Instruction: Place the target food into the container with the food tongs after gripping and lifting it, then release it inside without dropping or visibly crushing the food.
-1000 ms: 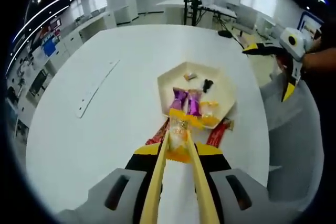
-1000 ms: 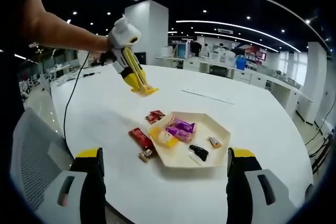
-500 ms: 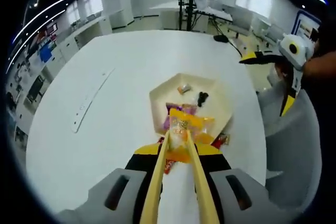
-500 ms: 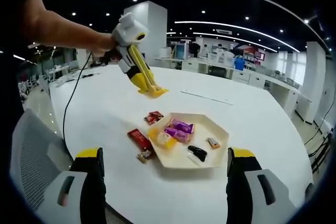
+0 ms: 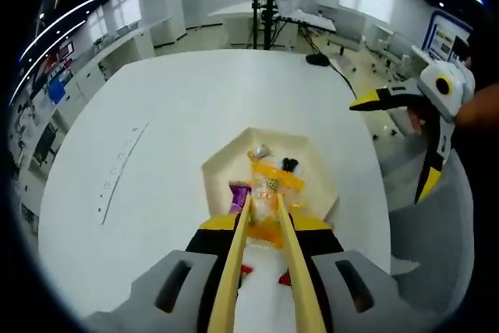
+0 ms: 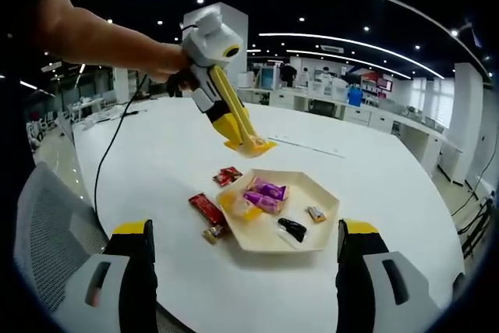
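My left gripper (image 5: 263, 225) is shut on yellow food tongs (image 5: 243, 259), whose tips pinch a yellow-orange snack packet (image 5: 270, 186). The packet hangs in the air above a cream hexagonal tray (image 5: 215, 171), not touching it. In the right gripper view the left gripper (image 6: 215, 90) slants down from a person's hand, with the snack packet (image 6: 250, 146) above the far-left edge of the tray (image 6: 325, 233). In the tray lie purple packets (image 6: 265, 191), a yellow packet (image 6: 240, 207), a black piece (image 6: 293, 228) and a small candy (image 6: 316, 213). My right gripper (image 6: 245, 230) stands open at the near table edge.
Red wrappers (image 6: 204, 207) (image 6: 228, 175) and a small candy (image 6: 211, 232) lie on the white round table (image 6: 156, 161) left of the tray. A white strip (image 5: 118, 169) lies on the table's left. The right gripper (image 5: 399, 143) hovers open past the table's right edge, near a grey chair (image 5: 437, 239).
My left gripper has carried the tongs and snack packet forward from beside the tray to above it. The right gripper has stayed put and open.
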A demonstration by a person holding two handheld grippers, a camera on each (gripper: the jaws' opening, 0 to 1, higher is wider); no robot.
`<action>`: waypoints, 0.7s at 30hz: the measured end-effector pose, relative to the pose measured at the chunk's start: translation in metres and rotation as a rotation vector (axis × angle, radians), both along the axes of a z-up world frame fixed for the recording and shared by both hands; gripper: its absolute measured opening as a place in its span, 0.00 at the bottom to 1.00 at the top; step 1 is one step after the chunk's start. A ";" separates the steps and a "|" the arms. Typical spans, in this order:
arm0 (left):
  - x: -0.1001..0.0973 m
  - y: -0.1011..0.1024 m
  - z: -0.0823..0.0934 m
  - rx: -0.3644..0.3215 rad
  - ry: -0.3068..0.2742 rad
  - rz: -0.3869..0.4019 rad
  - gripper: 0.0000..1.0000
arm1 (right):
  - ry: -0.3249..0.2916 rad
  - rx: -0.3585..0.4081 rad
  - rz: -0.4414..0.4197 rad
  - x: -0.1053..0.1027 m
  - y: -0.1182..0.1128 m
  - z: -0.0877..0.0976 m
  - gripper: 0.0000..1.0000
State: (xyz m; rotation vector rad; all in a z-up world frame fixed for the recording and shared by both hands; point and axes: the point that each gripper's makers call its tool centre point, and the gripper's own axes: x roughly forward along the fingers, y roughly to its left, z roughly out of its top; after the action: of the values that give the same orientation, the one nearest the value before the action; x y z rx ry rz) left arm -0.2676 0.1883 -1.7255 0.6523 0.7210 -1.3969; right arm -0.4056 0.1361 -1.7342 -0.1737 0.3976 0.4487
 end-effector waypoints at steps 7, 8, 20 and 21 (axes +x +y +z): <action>-0.004 -0.016 0.000 -0.003 0.008 -0.006 0.19 | 0.003 -0.009 0.009 0.000 0.002 -0.001 0.95; -0.004 -0.018 0.001 -0.002 0.008 -0.006 0.19 | 0.003 -0.009 0.007 0.000 0.002 -0.001 0.95; -0.007 -0.029 -0.001 -0.006 0.003 -0.023 0.19 | 0.006 -0.009 0.001 0.000 0.001 -0.001 0.95; -0.007 -0.029 -0.001 -0.007 0.000 -0.024 0.19 | 0.007 -0.008 0.001 0.000 0.001 -0.002 0.95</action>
State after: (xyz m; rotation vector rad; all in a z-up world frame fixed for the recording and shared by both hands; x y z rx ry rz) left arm -0.2749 0.1591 -1.7269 0.6578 0.7103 -1.4208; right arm -0.4059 0.1370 -1.7359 -0.1806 0.4063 0.4486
